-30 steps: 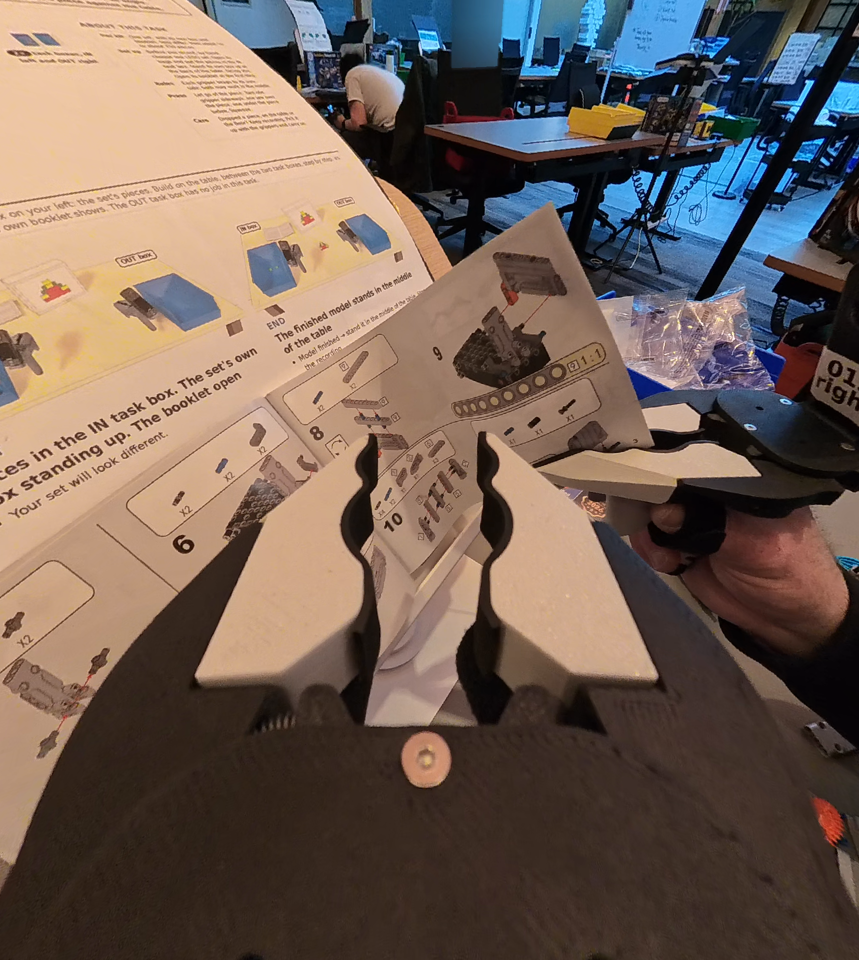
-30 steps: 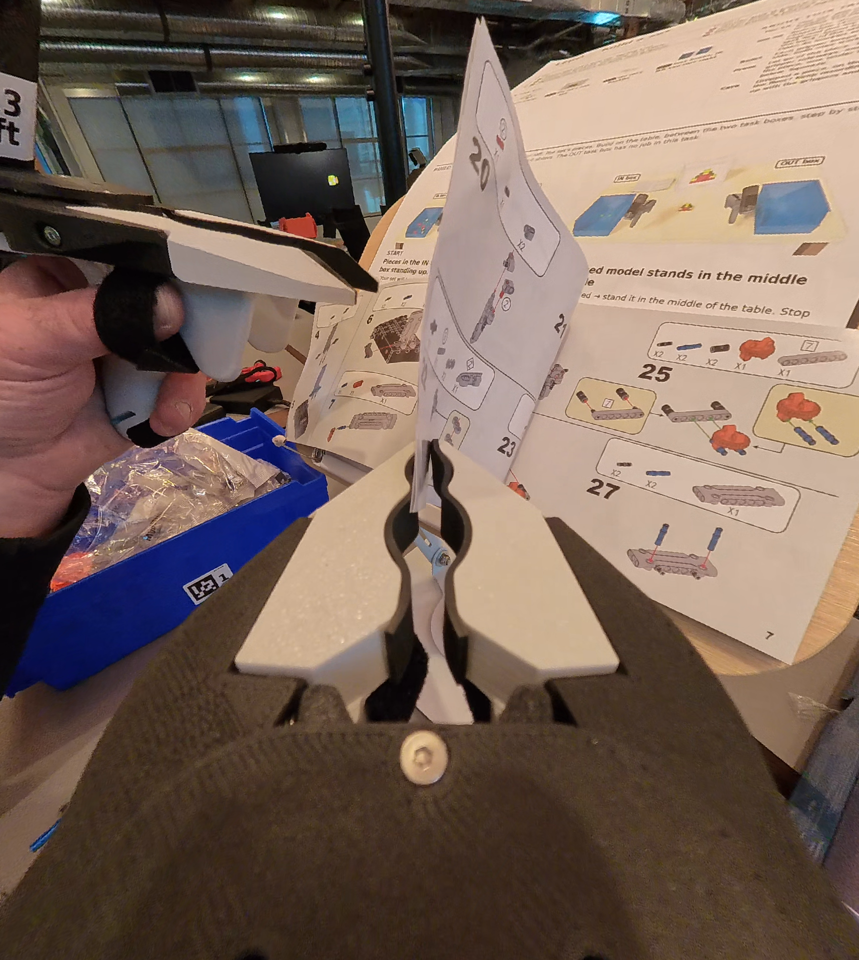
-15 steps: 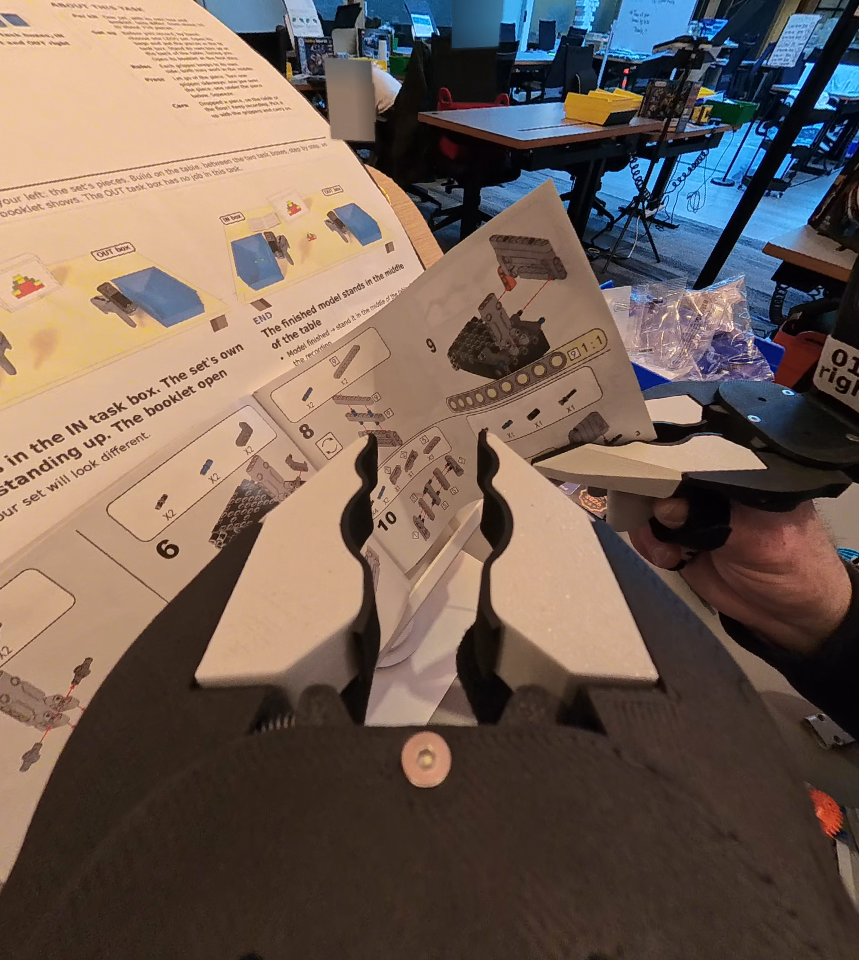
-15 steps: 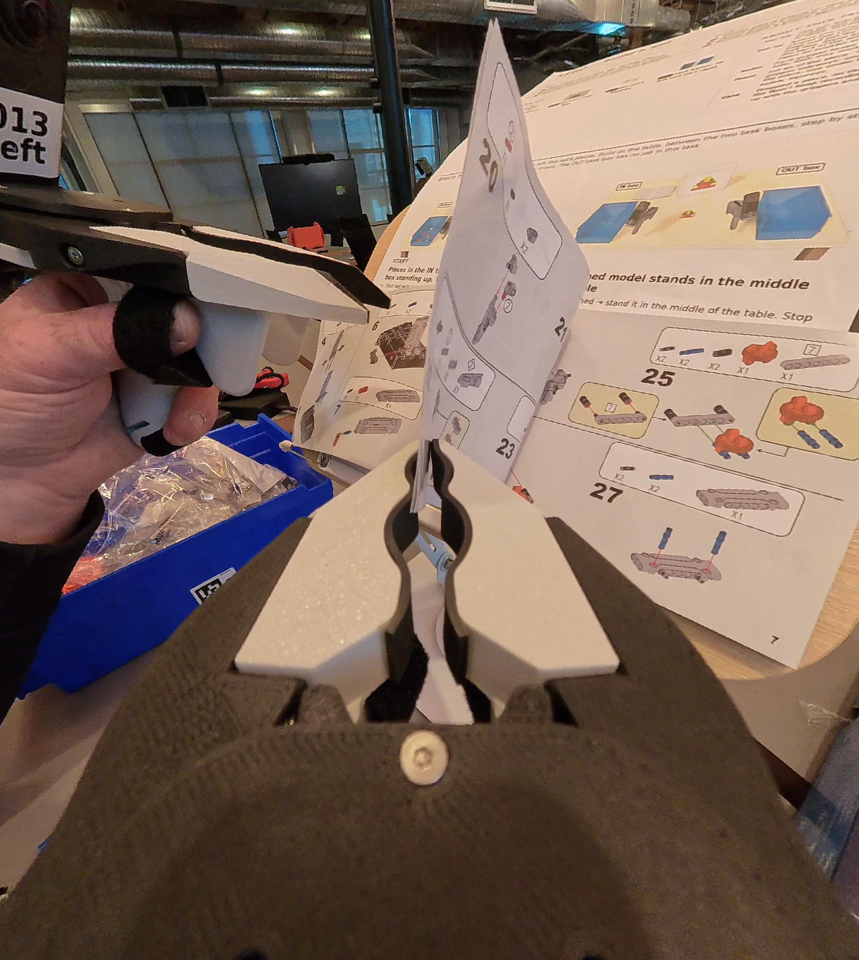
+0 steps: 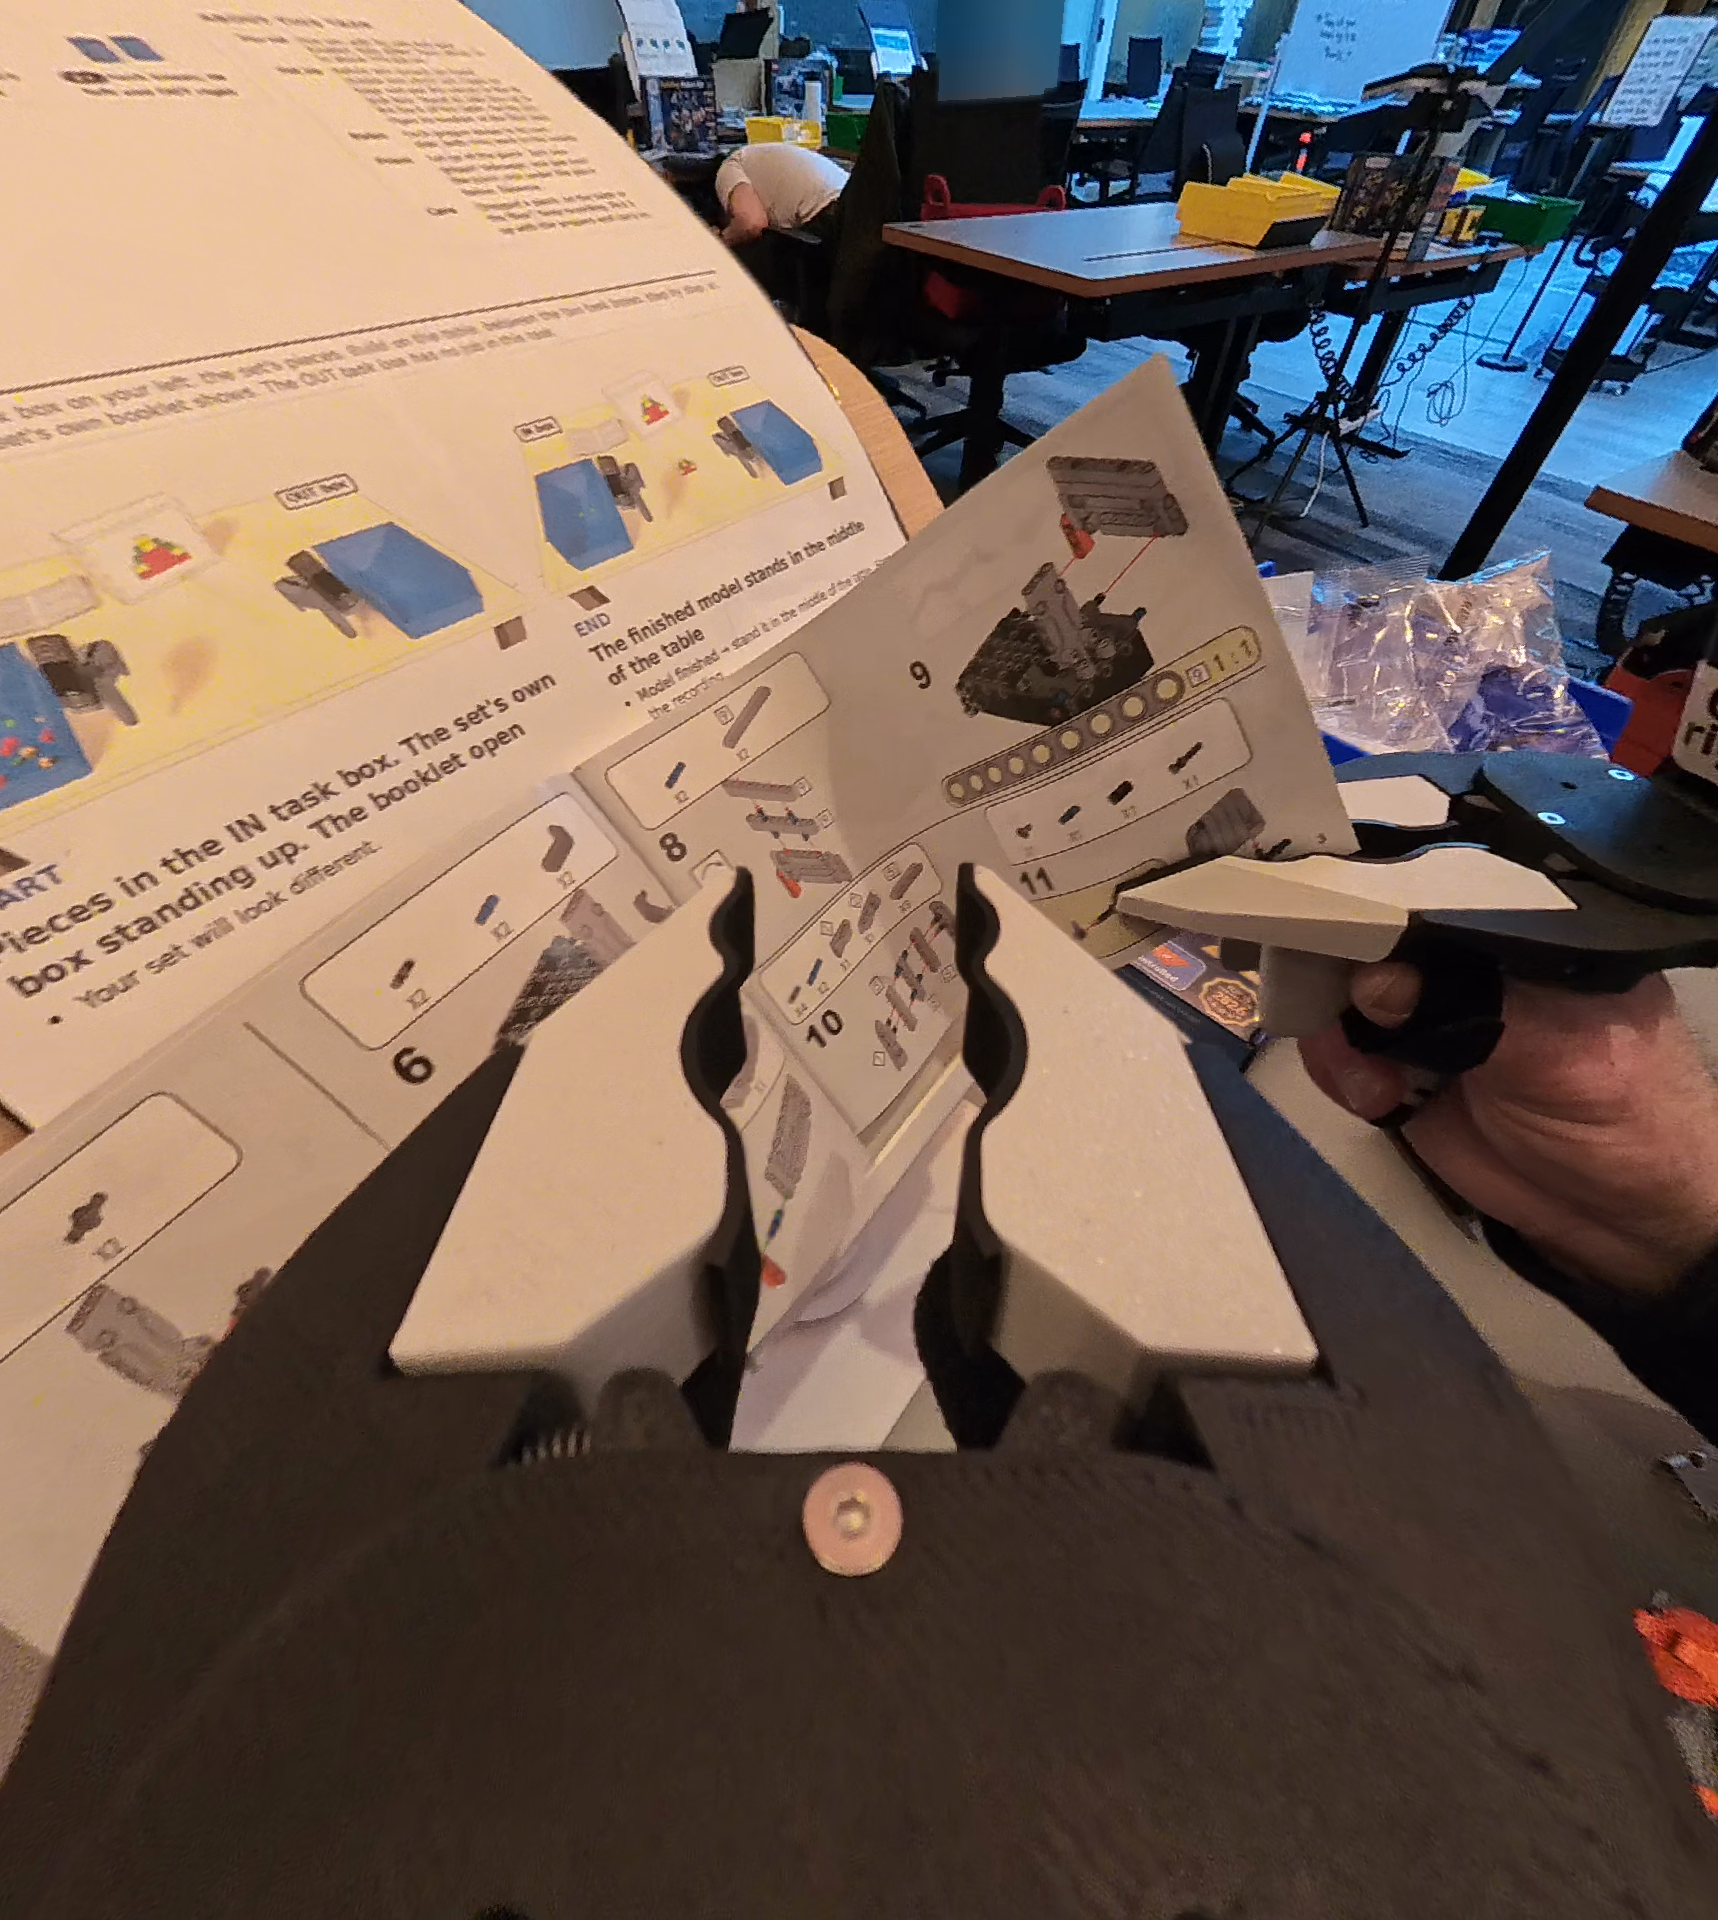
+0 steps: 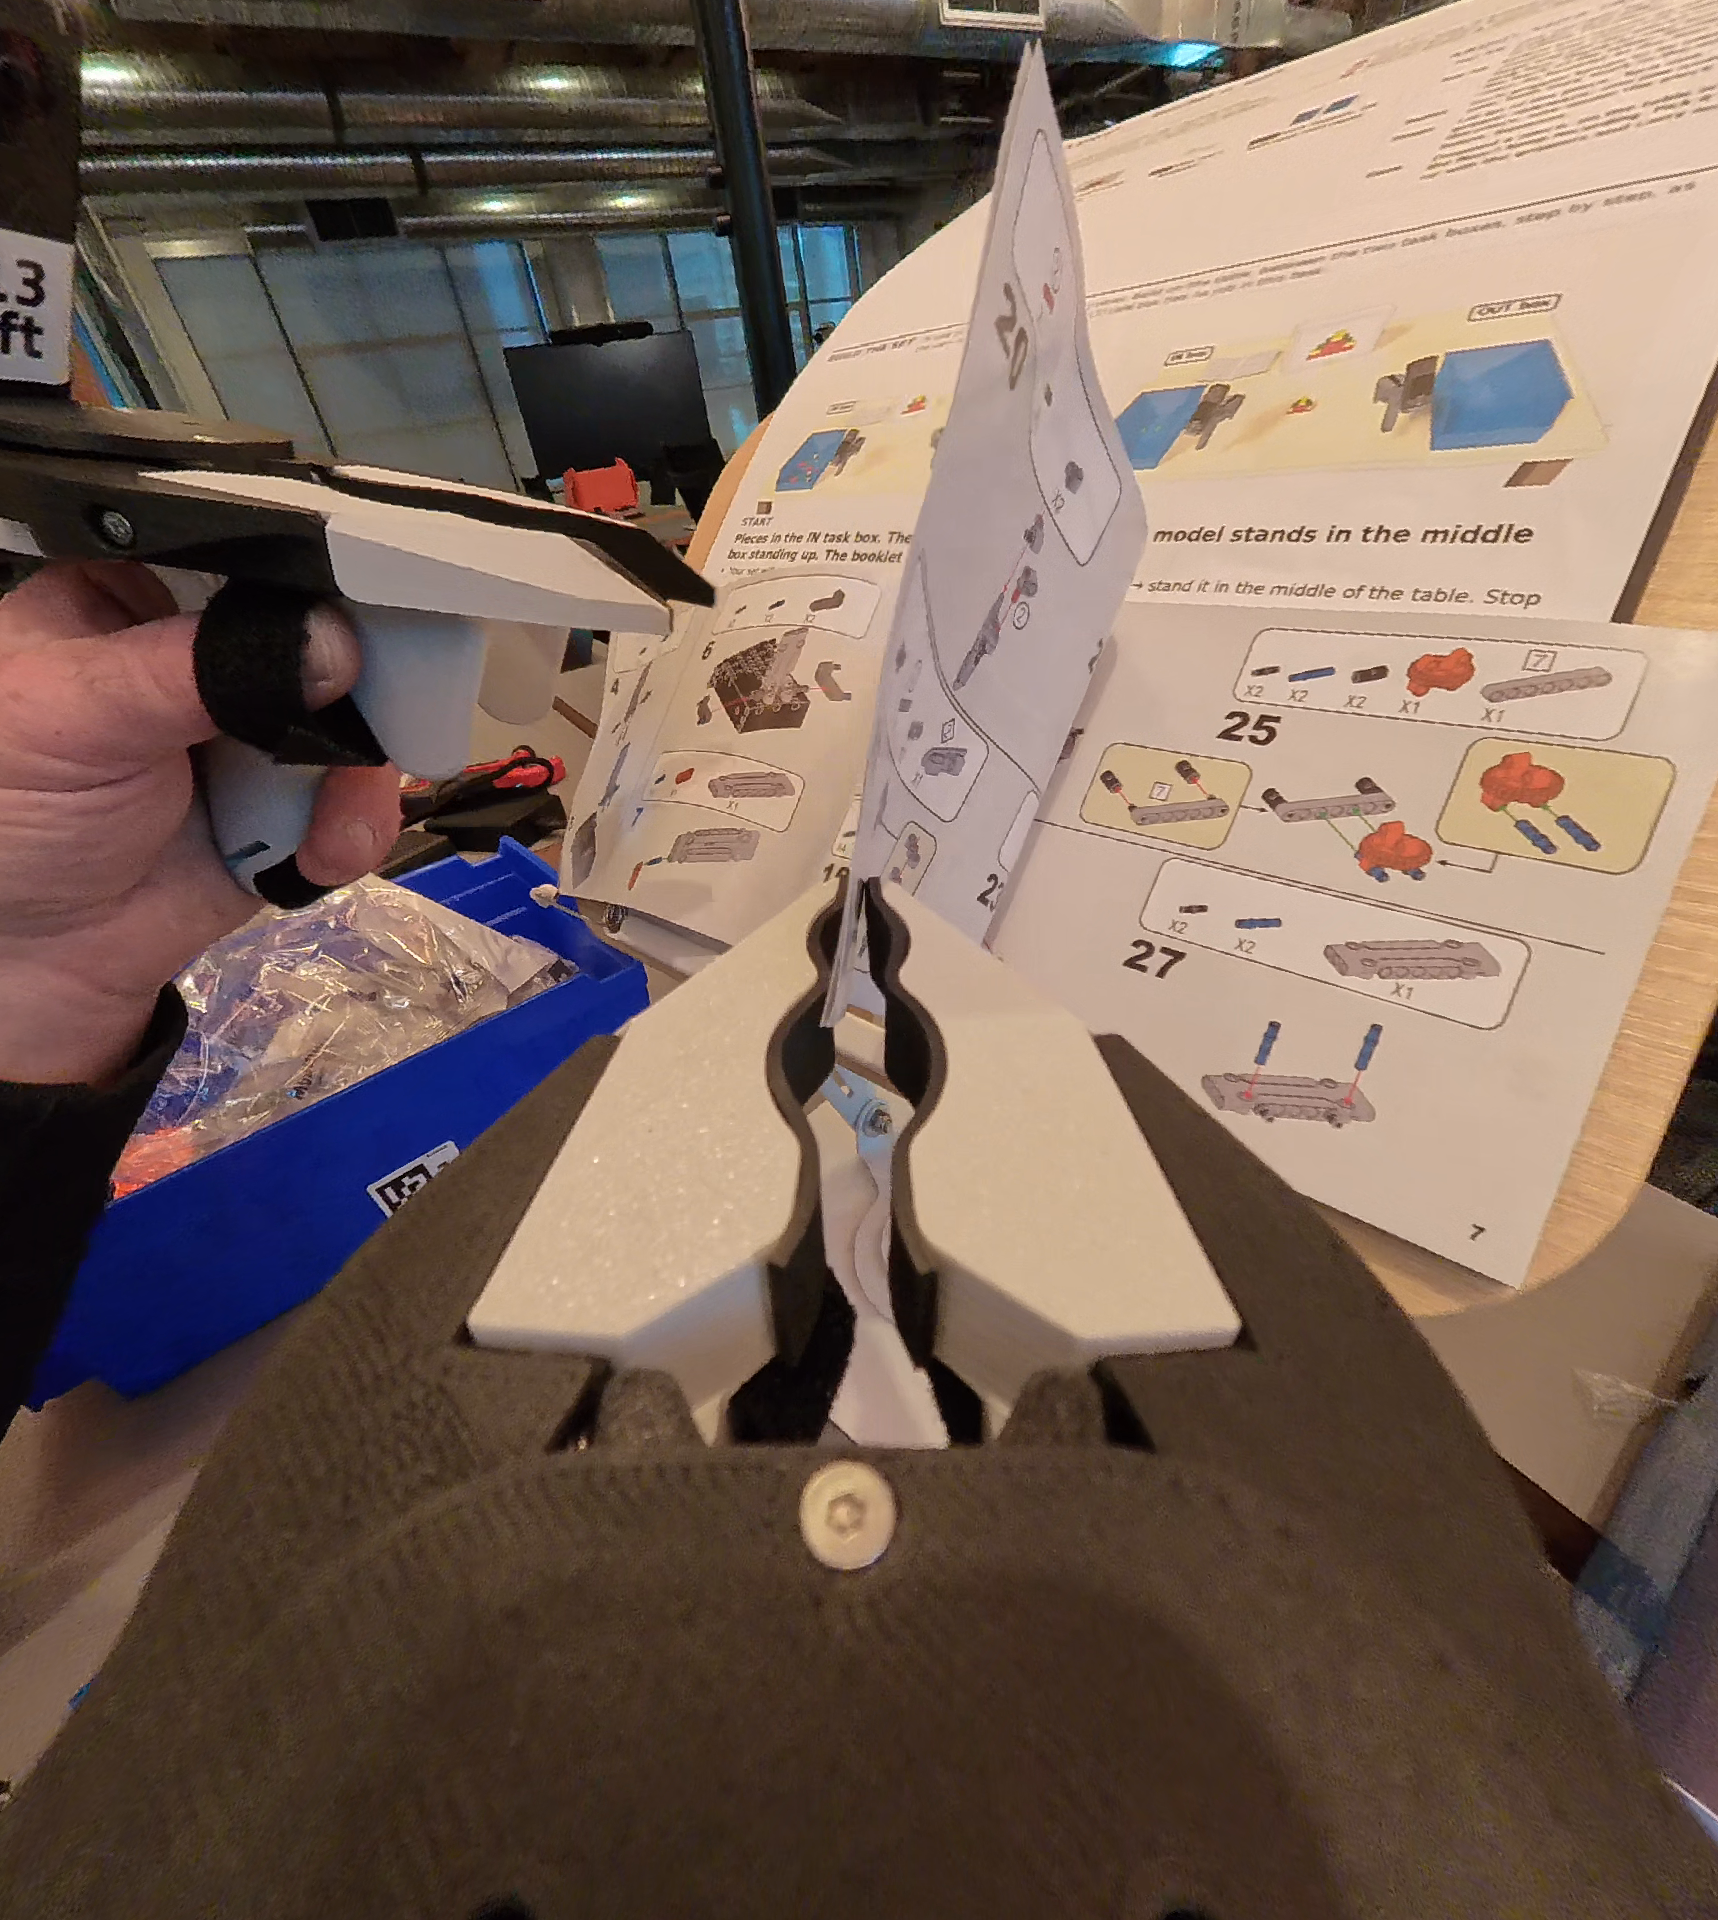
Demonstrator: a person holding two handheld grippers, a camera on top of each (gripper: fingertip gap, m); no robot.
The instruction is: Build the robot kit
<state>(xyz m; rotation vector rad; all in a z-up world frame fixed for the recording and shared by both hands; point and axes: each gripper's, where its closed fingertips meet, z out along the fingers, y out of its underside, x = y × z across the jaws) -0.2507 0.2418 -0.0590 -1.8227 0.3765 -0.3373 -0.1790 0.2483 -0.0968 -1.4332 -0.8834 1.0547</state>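
Pinches the lower edge of one lifted leaf [image 6: 1021,520] of the building booklet [image 6: 1354,831] with the right tool [image 6: 860,894], fingers shut together on the paper, so the leaf stands nearly upright above the booklet's spread pages. Shows the same leaf [image 5: 1042,644] from its other face in the left wrist view, with the right tool [image 5: 1135,906] reaching in at its lower corner from the booklet's right side, gripped in a hand [image 5: 1541,1122]. Keeps the left tool [image 5: 855,883] apart and empty, aimed at the booklet's [image 5: 481,935] left pages and touching nothing; seen side-on in the right wrist view, hovers the left tool [image 6: 678,603] just beside the booklet's left edge. Changes very little over the last second: holds the leaf at much the same angle, still clamped, with the left tool only drifting slightly and still wide. Leaves the booklet leaning against a large printed sheet [image 5: 211,312] on a tilted wooden board [image 6: 1717,727] behind it. Sets a blue bin [image 6: 263,1247] of clear plastic bags [image 6: 335,987] to the booklet's left on the tabletop.
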